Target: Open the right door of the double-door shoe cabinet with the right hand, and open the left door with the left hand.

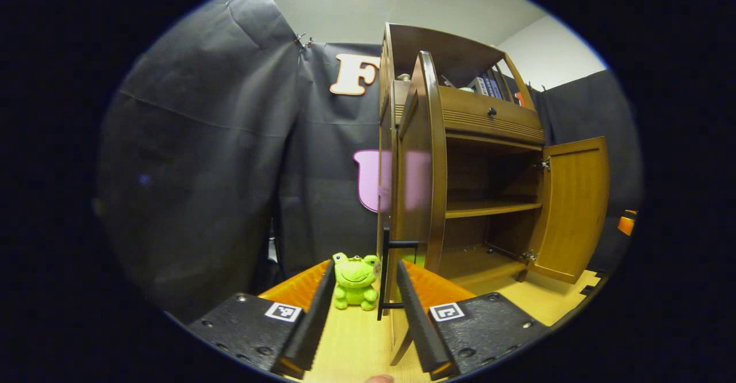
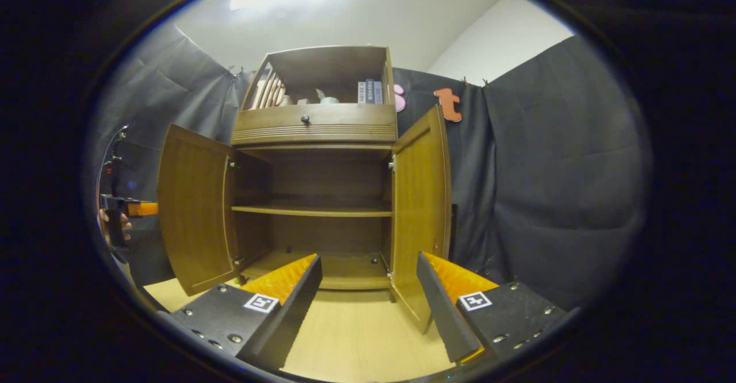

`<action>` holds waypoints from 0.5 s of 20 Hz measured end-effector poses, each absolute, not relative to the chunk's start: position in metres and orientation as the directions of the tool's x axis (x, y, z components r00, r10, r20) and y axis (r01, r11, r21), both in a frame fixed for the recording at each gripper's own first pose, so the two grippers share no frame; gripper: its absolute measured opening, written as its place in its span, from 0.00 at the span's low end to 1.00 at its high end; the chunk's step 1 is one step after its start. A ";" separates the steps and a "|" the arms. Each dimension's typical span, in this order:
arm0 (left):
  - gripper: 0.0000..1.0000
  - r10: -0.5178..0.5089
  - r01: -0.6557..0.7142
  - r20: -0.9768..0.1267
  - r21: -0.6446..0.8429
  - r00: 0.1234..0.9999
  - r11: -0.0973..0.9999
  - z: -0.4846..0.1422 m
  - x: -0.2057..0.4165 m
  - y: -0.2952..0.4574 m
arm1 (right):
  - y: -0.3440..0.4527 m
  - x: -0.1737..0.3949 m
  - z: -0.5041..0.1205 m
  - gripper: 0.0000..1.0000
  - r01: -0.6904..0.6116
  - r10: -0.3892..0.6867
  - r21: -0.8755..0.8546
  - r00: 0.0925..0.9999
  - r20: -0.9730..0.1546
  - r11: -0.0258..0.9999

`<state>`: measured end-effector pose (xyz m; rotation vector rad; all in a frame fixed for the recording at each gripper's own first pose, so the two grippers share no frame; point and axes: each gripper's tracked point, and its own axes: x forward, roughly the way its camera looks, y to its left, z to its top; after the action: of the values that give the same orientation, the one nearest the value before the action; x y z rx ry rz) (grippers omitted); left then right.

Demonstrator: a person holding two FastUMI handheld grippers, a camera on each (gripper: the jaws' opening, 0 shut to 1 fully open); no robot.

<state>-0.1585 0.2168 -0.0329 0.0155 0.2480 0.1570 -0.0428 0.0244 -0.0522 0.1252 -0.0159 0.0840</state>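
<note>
Here your shoe cabinet (image 2: pixel 315 199) stands on the pale wooden bench (image 2: pixel 356 337) with both of its doors swung out. In the right gripper view you face the cabinet head on: the left door (image 2: pixel 192 210) stands out at the cabinet's left side and the right door (image 2: pixel 422 210) stands out at its right side, edge toward you. Between them the cabinet's inside shows, with a middle shelf (image 2: pixel 313 210) and a bare floor board below it. Above the doors sits a drawer (image 2: pixel 315 124) with a small dark knob, and over that an open top compartment with some books (image 2: pixel 368 91) in it.

Your right gripper (image 2: pixel 368 291) hangs in front of the cabinet, its fingers spread wide and holding nothing; the right door's lower edge lies just beside the right finger. At the far left of that view, past the left door, your other gripper (image 2: pixel 118 213) and the hand on it show small.

In the left gripper view your left gripper (image 1: pixel 362 308) is at the left door's outer edge, where a black bar handle (image 1: pixel 386 279) stands upright between the spread fingers; whether either finger touches it, you cannot tell. A green frog toy (image 1: pixel 355 281) sits on the bench just left of the handle, beyond the fingertips.
</note>
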 end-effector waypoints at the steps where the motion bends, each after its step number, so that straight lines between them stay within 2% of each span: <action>1: 0.72 0.173 -0.168 -0.241 0.040 0.955 0.985 -0.032 -0.160 0.219 | 0.024 -0.044 -0.052 0.98 -0.087 0.085 0.126 0.996 0.024 0.988; 4: 0.93 0.224 -0.218 -0.246 0.049 0.943 0.975 -0.031 -0.160 0.225 | 0.022 -0.046 -0.053 0.98 -0.090 0.087 0.133 0.996 0.025 0.987; 6: 0.88 0.253 -0.252 -0.222 0.033 0.942 0.967 -0.023 -0.159 0.226 | 0.022 -0.045 -0.054 0.98 -0.094 0.092 0.140 0.996 0.023 0.986; 10: 0.87 0.278 -0.279 -0.152 0.013 0.948 0.960 0.002 -0.163 0.214 | 0.011 -0.045 -0.055 0.98 -0.079 0.077 0.133 0.997 0.019 0.988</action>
<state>-0.1628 0.2137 0.0020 -0.0083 0.1538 0.2835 -0.0447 0.0112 -0.0547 0.1336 -0.0142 0.0786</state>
